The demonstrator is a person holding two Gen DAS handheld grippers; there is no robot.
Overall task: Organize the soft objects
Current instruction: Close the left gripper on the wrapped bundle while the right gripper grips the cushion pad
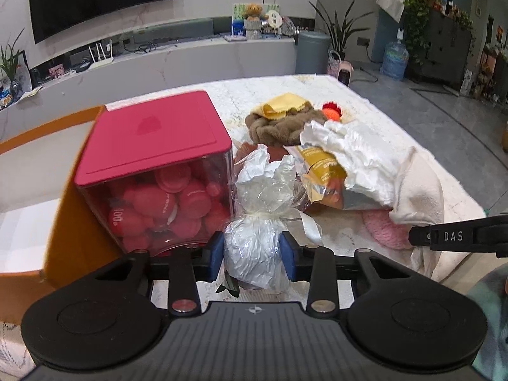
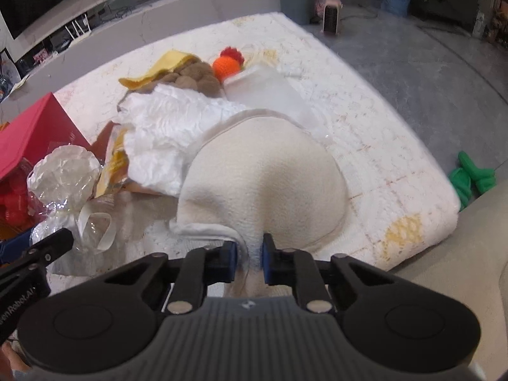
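My left gripper is shut on a cellophane-wrapped bundle tied with a cream ribbon, held just in front of a clear box with a red lid. The bundle also shows in the right wrist view. My right gripper is shut on the edge of a cream fleece cloth that bulges over the pile. Behind lie crumpled white paper, a yellow packet, a brown plush, a yellow cloth and an orange knitted ball.
The things lie on a white quilted mat. An orange box stands left of the red-lidded box. A pink knitted piece lies under the cream cloth. A green toy lies on the floor at right. A clear plastic bag lies behind the cloth.
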